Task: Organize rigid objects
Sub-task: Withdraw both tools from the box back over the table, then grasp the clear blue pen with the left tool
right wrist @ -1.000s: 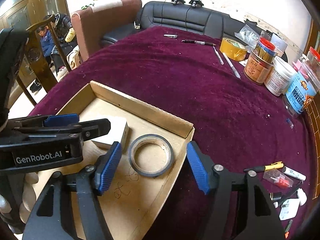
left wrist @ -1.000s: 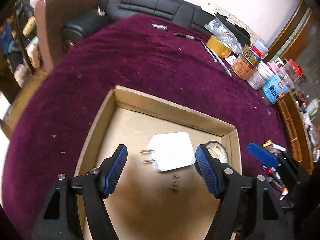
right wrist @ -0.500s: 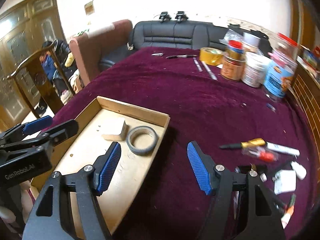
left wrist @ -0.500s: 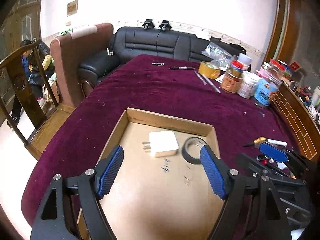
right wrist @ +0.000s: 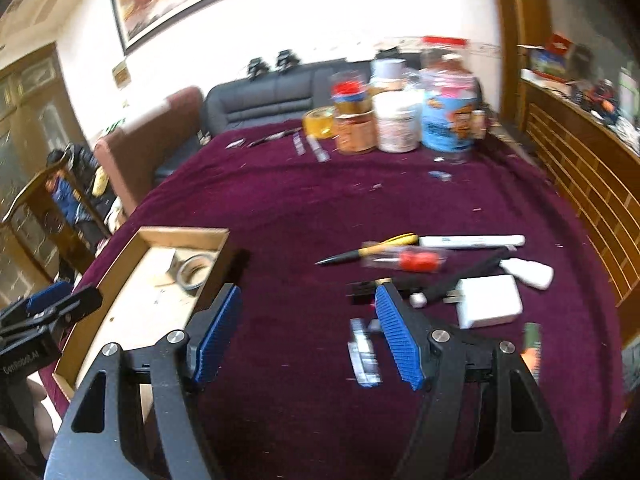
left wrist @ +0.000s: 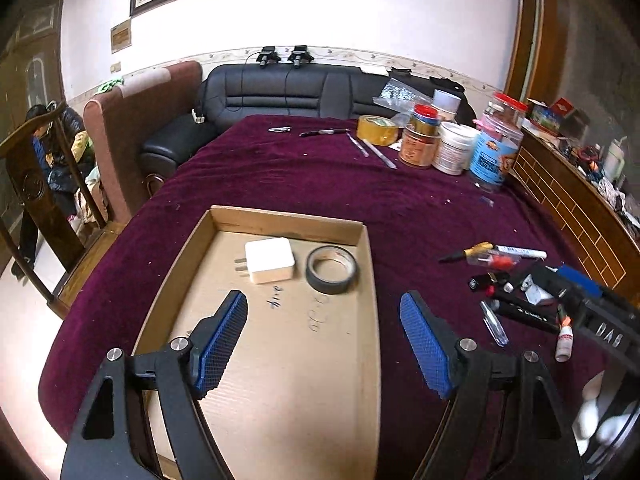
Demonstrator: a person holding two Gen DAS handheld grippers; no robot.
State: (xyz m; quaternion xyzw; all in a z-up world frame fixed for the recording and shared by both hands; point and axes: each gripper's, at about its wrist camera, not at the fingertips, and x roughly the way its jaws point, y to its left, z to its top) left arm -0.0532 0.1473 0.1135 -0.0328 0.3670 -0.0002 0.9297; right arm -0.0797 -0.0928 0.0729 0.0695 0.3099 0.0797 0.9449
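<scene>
The left tool [left wrist: 324,344] hangs over the near half of the cardboard tray [left wrist: 370,320], its blue pads spread wide with nothing between them. The tray lies on the purple-covered worktop [left wrist: 280,176]; at its far end a white charger [left wrist: 269,259] lies flat, prongs to the left, and just beside it on the right a grey tape roll [left wrist: 332,270], the two close but apart. The right tool [right wrist: 308,332] is over bare cloth to the right of the tray, jaws likewise wide and empty; this view is blurred. Beyond its right pad lies a loose cluster: a yellow-handled screwdriver [right wrist: 368,251], a white marker [right wrist: 472,241], a red-capped item [right wrist: 420,260], a second white charger [right wrist: 490,306] and some small dark pieces I cannot make out. A clear small item [right wrist: 364,354] lies just left of the right pad. In the left view the right tool's body [left wrist: 592,312] shows over the same cluster. At the far edge of the worktop stand a yellow tape roll [left wrist: 377,129], several jars [left wrist: 456,152] and a pen [left wrist: 324,132], well apart from the tray.
</scene>
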